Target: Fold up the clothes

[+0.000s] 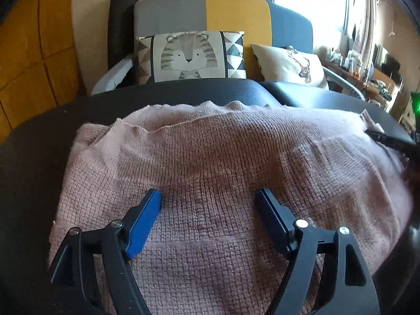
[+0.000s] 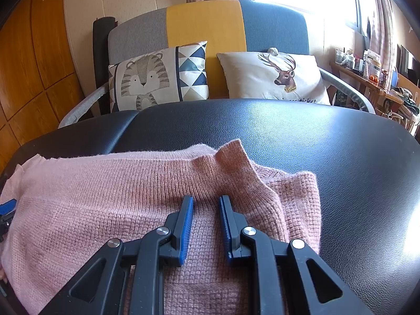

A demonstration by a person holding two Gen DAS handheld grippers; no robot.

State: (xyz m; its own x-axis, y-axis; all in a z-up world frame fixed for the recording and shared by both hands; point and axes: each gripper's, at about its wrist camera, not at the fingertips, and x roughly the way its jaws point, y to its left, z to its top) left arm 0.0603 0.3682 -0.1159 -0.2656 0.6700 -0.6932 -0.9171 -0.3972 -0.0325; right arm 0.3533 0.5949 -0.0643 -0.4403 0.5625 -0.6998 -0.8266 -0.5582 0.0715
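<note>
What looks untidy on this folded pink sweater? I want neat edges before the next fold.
On the pink sweater, a ribbed flap at the far right corner sticks up above the top edge rather than lying flat. The far edge also runs wavy. Nothing looks torn or stained.

**Black desk carrying a pink sweater**

A black leather-look desk (image 2: 328, 157) is filling the middle and lower right of the right wrist view, with a seam running through its upper left part. A pink knitted sweater (image 2: 131, 210) is lying flat on it, folded in layers, spreading across the lower left. In the left wrist view the sweater (image 1: 210, 157) is covering most of the desk (image 1: 39, 157).
</note>
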